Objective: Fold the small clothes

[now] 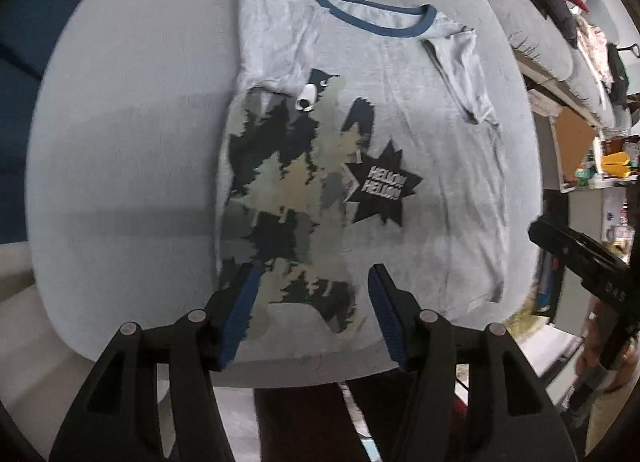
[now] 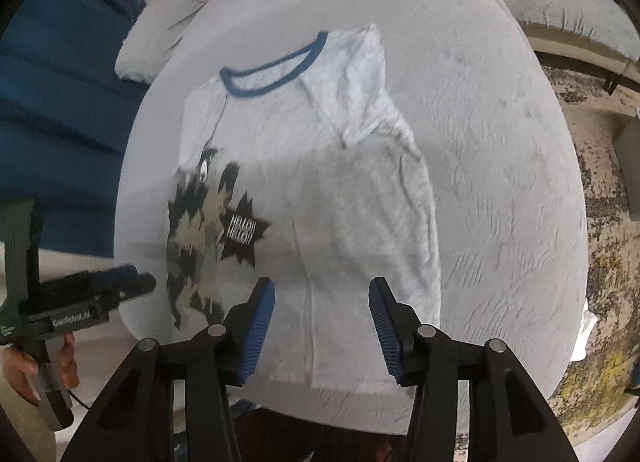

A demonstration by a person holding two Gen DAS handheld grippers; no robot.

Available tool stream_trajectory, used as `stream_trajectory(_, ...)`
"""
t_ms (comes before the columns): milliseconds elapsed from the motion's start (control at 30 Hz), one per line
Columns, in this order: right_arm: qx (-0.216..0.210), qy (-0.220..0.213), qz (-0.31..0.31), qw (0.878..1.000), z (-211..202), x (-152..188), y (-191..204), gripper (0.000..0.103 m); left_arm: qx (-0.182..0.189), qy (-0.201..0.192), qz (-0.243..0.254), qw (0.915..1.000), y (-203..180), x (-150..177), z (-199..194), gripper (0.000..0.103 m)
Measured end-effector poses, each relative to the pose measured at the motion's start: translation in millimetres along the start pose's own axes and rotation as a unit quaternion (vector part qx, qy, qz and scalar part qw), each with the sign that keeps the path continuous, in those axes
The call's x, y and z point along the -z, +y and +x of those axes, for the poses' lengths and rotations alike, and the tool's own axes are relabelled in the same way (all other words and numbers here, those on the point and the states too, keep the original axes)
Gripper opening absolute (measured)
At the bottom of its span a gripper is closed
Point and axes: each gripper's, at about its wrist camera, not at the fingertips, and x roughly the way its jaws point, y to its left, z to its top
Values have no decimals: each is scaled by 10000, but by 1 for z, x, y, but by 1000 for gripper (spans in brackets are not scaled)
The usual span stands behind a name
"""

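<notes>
Both my left gripper [image 1: 312, 310] and my right gripper [image 2: 322, 322] hung wide open and empty over the near hem of the grey T-shirt [image 1: 400, 141], spread on the round ottoman [image 1: 120, 161] with sleeves tucked in. A shallow pinch could have caught one layer, undoing those folds.

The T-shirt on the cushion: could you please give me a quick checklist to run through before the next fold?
1. T-shirt lies flat, print up: ok.
2. Both sleeves folded in over the body: ok.
3. Left gripper open, holding nothing: ok.
4. Right gripper open, holding nothing: ok.
5. Both grippers sit at the bottom hem: ok.
6. Fingers touching the cloth: cannot tell.
</notes>
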Motion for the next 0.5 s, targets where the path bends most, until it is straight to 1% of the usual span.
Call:
stream_trajectory(100,32,-5,-9,10000,-1,7,5,46,-187,-162,-29,9997,-1,9,-11,54)
stream_trajectory(267,38,16,62,10000,-2,13,9,46,-492,-241,-100,9984,-6,17,-14,54)
stream_trajectory(400,41,142,75,9999,0,19,7,46,-448,-181,-89,9988,-5,24,-15,54)
stream_trajectory(500,24,265,202,9994,4,27,-2,45,-432,-133,-76,9989,-2,31,-14,54)
